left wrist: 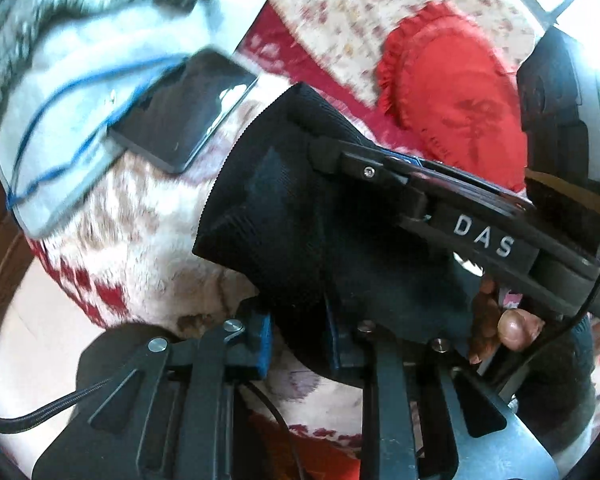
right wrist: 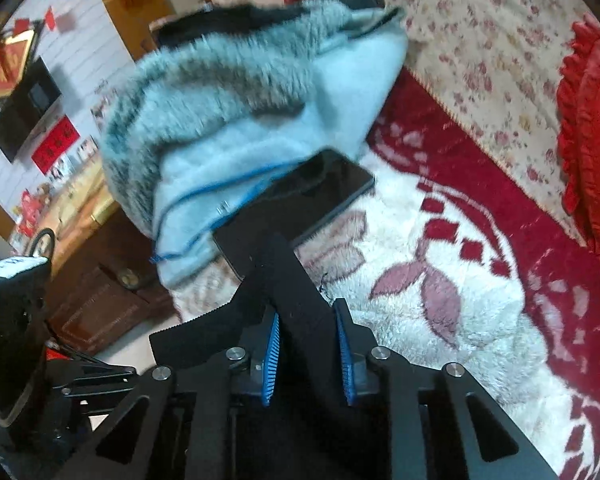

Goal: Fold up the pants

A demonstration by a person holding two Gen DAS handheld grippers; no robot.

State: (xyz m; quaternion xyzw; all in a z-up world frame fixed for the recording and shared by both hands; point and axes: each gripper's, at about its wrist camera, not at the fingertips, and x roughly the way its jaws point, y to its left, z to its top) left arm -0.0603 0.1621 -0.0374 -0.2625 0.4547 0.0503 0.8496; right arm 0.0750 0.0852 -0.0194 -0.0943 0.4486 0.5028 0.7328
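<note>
Here, both tools are clenched on the black ribbed fabric pants, which are lifted above a fluffy white-and-red patterned blanket spread on a bed.

Left tool: blue pads close together, with a fold of the pants between them; the fabric rises from the pads and spreads into a wide flap with a serrated-looking edge. Grip confirmed in the left wrist view.

Right tool: blue ribbed pads on either side of a narrow upright ridge of the same pants. The left pad meets the cloth; at the right pad the contact is harder to read — the fabric fills most of the gap. The right tool also shows in the left wrist view as a black body lettered "DAS", with the fingers of a hand wrapped under it.

Other items noted:
- A black flat rectangular device with a glossy screen lies on the blanket, just beyond the pants, partly on a pale blue garment with grey fur trim.
- A thin blue cord runs across that garment.
- A red frilled cushion sits near a cream floral-print cover.

Both views are motion-blurred — finer detail cannot be told.
</note>
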